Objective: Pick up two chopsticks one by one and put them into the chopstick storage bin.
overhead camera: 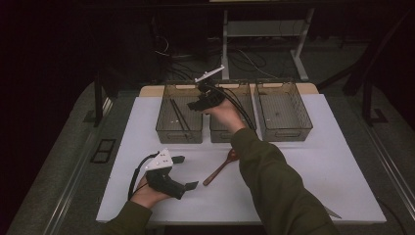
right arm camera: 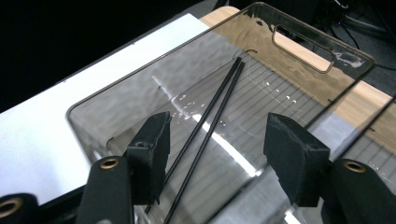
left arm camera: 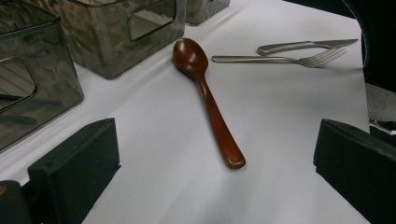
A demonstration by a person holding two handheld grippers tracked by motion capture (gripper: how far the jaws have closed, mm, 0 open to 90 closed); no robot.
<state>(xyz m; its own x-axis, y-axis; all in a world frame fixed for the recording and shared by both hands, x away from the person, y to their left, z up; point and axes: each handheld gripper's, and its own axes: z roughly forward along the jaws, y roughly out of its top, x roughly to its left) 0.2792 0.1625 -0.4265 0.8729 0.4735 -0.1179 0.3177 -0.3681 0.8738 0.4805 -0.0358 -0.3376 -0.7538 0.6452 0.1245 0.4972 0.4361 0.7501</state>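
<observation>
Two black chopsticks (right arm camera: 219,100) lie side by side on the floor of the left clear bin (right arm camera: 299,42); the high view shows the chopsticks (overhead camera: 178,117) there too. My right gripper (right arm camera: 217,140) hovers open over that bin, nothing between its jaws, and the high view places the right gripper (overhead camera: 195,105) at the bin's right rim. A brown wooden spoon (left arm camera: 210,102) lies on the white table straight ahead of my left gripper (left arm camera: 219,144). The left gripper (overhead camera: 186,172) rests open and empty near the table's front edge.
Three clear bins stand in a row at the back: left bin (overhead camera: 178,134), middle bin (overhead camera: 222,134), right bin (overhead camera: 286,131). A steel fork (left arm camera: 280,59) and knife (left arm camera: 303,45) lie beyond the spoon (overhead camera: 220,168). My right sleeve (overhead camera: 274,181) crosses the table's middle.
</observation>
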